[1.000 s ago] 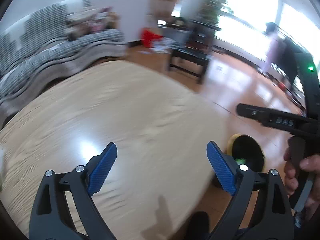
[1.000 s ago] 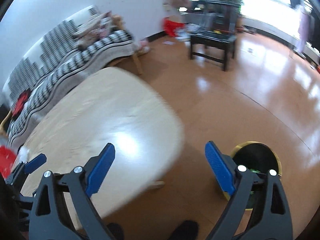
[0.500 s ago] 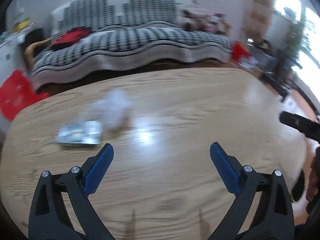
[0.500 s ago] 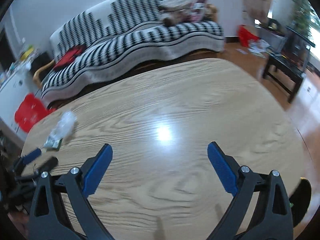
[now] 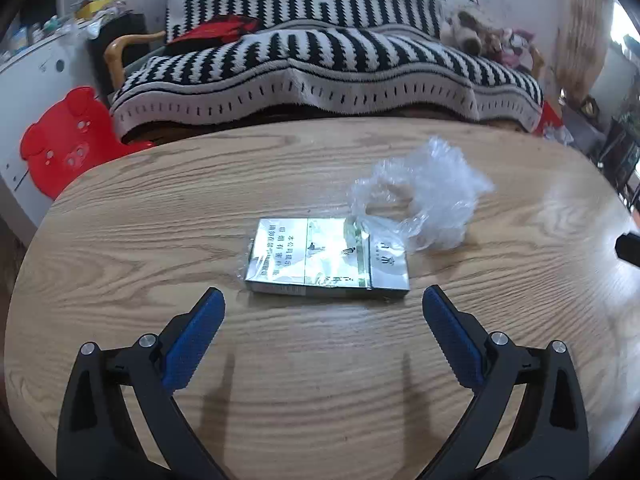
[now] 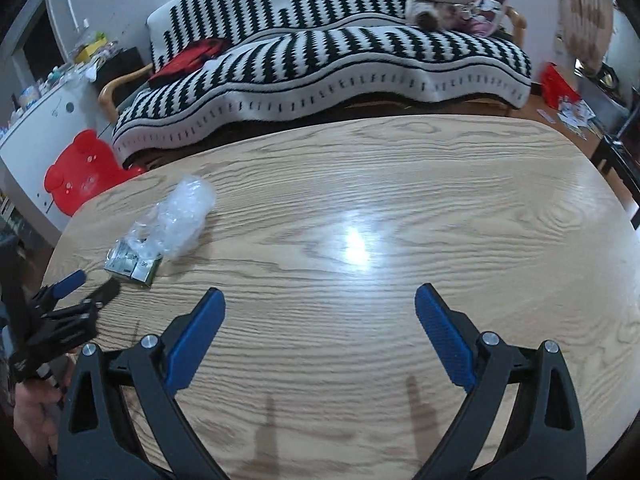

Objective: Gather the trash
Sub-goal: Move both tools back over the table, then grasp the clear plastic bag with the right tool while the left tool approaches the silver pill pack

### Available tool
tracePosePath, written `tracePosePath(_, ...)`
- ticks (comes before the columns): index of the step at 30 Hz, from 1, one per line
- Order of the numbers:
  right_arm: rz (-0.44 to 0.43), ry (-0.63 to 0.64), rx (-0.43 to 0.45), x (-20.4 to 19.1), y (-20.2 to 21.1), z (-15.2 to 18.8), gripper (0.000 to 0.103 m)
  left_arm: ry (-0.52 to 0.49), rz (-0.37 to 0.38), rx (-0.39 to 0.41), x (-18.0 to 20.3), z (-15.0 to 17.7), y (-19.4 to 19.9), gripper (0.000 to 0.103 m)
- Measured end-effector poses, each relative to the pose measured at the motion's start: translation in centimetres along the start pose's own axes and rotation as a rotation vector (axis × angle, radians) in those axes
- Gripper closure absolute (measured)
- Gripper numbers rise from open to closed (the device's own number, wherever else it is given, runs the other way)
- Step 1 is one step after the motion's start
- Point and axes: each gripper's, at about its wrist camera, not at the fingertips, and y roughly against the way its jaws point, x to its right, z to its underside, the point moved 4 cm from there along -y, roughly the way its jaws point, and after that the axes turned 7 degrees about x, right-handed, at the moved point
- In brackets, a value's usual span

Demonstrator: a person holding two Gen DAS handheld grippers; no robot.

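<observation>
A silvery-green cigarette pack (image 5: pixel 328 256) in loose cellophane lies flat on the oval wooden table (image 5: pixel 320 380). Crumpled clear plastic (image 5: pixel 424 196) touches its far right corner. My left gripper (image 5: pixel 323 304) hangs just short of the pack, open wide, nothing between its blue pads. In the right wrist view the pack (image 6: pixel 130 266) and the plastic (image 6: pixel 180 216) sit at the table's left end, with the left gripper (image 6: pixel 91 286) beside them. My right gripper (image 6: pixel 320 300) is open and empty over bare wood (image 6: pixel 360 200) near the middle, well right of the trash.
A sofa under a black-and-white striped cover (image 5: pixel 320 60) runs along the table's far side. A red bear-shaped stool (image 5: pixel 64 136) stands off the far left corner by a white cabinet (image 5: pixel 28 80). A person's hand (image 6: pixel 36 412) holds the left gripper.
Both views swung left from the floor and a black bin to the table and sofa. The pack and plastic came into view and now lie close ahead of the left gripper.
</observation>
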Motion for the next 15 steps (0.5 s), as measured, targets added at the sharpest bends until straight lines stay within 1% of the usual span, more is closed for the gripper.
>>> tracePosePath(3, 0.001, 0.027, -0.005, -0.9, -0.9, 0.1, 0.011, -0.03, 0.009, -0.01, 0.3, 0.1, -1.4, 0.007)
tracePosePath(5, -0.002, 0.031, -0.011, -1.4, -1.7, 0.1, 0.011, -0.024, 0.009, -0.028, 0.0, 0.1, -2.5, 0.007)
tracePosePath(7, -0.006, 0.037, -0.016, -1.9, -2.3, 0.0, 0.011, -0.014, 0.028, -0.031, 0.0, -0.1, -2.8, 0.007)
tracePosePath(10, -0.01, 0.048, -0.02, -2.9, -3.3, -0.1, 0.011, -0.033, 0.045, -0.019, 0.6, -0.6, -3.1, 0.007)
tracePosePath(13, -0.016, 0.049, -0.022, -3.6, -4.2, -0.3, 0.011, -0.044, 0.052, -0.03, 0.9, -0.5, -3.7, 0.007)
tracePosePath(15, -0.022, 0.051, -0.031, -4.0, -5.0, -0.4, 0.011, -0.074, 0.042, -0.028, 1.2, -0.4, -3.9, 0.007)
